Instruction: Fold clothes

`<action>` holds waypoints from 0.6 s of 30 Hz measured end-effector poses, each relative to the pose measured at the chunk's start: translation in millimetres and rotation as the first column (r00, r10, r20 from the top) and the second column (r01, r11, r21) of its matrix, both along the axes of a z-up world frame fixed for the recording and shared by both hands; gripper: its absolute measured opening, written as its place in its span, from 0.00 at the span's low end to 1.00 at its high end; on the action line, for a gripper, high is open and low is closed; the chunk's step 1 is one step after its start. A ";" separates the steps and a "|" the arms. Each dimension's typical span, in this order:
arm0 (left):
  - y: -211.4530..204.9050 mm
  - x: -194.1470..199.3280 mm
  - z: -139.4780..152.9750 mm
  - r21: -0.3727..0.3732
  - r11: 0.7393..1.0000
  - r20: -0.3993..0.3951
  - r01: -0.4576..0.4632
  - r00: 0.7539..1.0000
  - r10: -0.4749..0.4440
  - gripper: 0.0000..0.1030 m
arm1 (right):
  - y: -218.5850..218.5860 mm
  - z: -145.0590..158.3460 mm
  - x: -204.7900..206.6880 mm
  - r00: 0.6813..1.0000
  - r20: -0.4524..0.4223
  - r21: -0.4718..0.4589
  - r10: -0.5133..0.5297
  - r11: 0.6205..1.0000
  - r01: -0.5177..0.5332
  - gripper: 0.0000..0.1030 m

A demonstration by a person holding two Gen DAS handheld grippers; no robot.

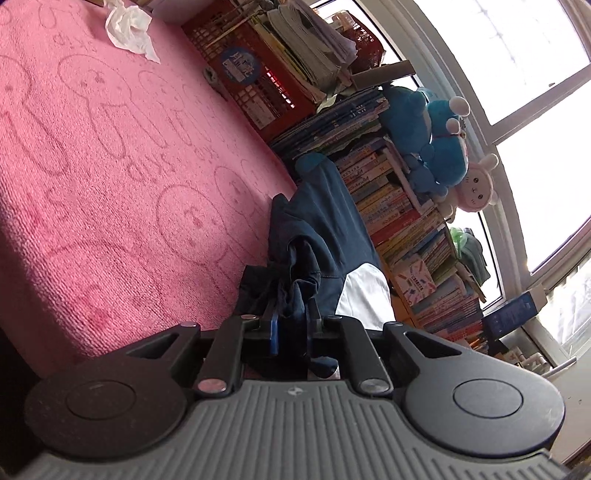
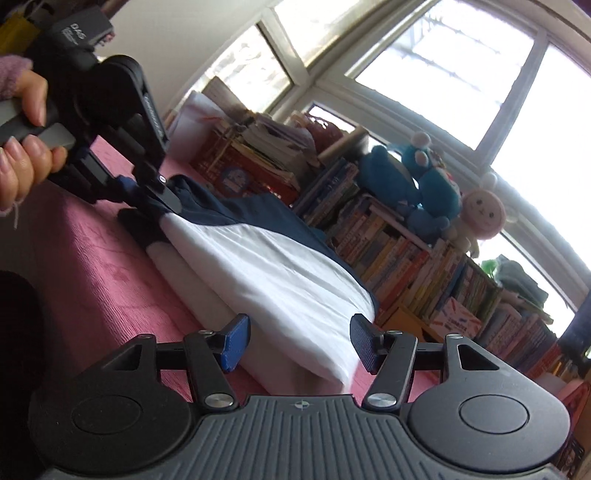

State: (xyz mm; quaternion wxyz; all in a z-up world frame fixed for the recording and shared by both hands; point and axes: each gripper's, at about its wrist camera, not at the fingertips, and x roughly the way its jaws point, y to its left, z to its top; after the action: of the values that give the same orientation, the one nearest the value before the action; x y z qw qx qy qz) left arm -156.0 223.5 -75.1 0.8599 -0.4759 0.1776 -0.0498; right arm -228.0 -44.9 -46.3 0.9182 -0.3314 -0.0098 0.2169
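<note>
A navy and white garment (image 2: 266,266) lies folded on the pink blanket (image 2: 110,288). In the left wrist view its navy part (image 1: 325,236) bunches up right in front of my left gripper (image 1: 291,314), whose jaws are shut on a fold of the navy cloth. The right wrist view shows that same left gripper (image 2: 162,195), held by a hand (image 2: 22,155), clamped on the garment's far navy end. My right gripper (image 2: 299,343) is open at the near white end, with its blue pads (image 2: 234,343) standing either side of the white fold without pressing it.
Stacks of books (image 2: 424,258) line the far side under a large window (image 2: 443,74). Blue and pink plush toys (image 2: 436,184) sit on the books. A red crate (image 1: 251,85) stands near them. A crumpled white cloth (image 1: 129,29) lies far off on the blanket (image 1: 110,166).
</note>
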 end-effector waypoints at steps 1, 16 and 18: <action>1.8 -0.1 1.2 -0.012 1.000 0.004 0.011 1.000 -0.011 0.10 | 8.9 0.0 -1.2 1.000 0.015 -0.007 0.022 1.000 -0.022 0.59; 17.6 -0.2 14.1 -0.040 0.985 0.047 0.167 0.985 -0.165 0.09 | 126.2 8.1 33.8 0.992 -0.013 -0.124 0.129 0.984 -0.129 0.32; 19.0 -0.2 16.0 -0.015 0.976 0.052 0.215 0.975 -0.214 0.10 | 130.9 11.2 41.9 0.993 -0.047 -0.116 0.106 0.987 -0.111 0.22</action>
State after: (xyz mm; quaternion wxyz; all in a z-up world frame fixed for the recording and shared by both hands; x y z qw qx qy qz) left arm -156.1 242.5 -59.1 0.8488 -0.4613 0.2058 -0.1562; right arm -186.1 86.1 -35.1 0.8837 -0.3798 0.0038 0.2736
